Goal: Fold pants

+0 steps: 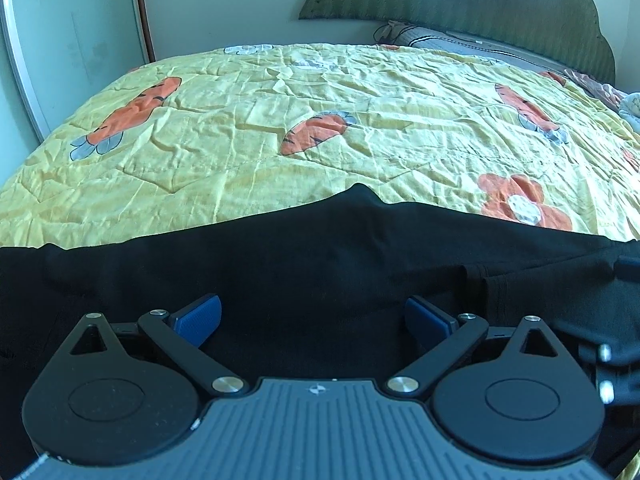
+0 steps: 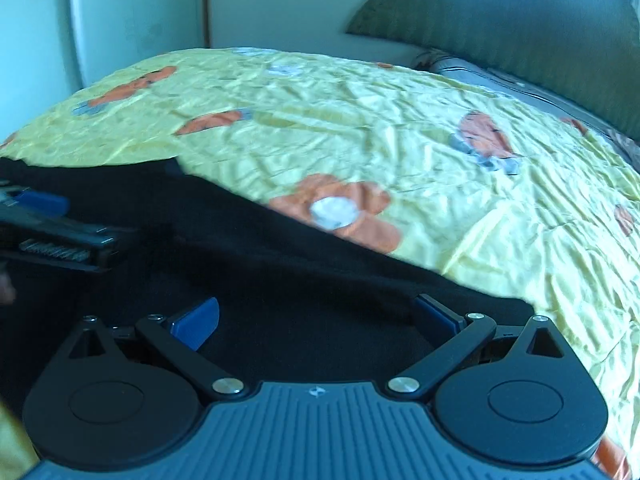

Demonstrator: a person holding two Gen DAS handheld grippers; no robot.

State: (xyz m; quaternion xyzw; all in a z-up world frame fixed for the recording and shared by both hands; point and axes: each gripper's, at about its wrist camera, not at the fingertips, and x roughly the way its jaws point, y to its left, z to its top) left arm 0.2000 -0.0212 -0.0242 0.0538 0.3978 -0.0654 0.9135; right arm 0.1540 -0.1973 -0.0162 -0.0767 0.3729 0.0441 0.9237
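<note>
I have both pairs of tongs low over the black cotton pants (image 1: 280, 264), which lie spread along the near edge of the bed on the yellow quilted bedspread printed with orange carrots and flowers (image 1: 320, 120). My left tongs (image 1: 314, 316) stand wide apart, blue pads clear of each other with only dark cloth between and below them; nothing is pinched. My right tongs (image 2: 316, 318) are likewise spread wide and hold nothing, hovering above the fabric near its far edge, and in the right wrist view I can see the left tool off to the side over the same garment.

As for progress, I judge the fold is at an early or middle stage. The pants appear flattened into a broad dark band, and a layered edge (image 1: 492, 280) shows on the right side in the left view, which may be one fold already made, though the black cloth hides seams too well to be sure. No compact finished stack is visible, so gripping an edge and folding over remains.
</note>
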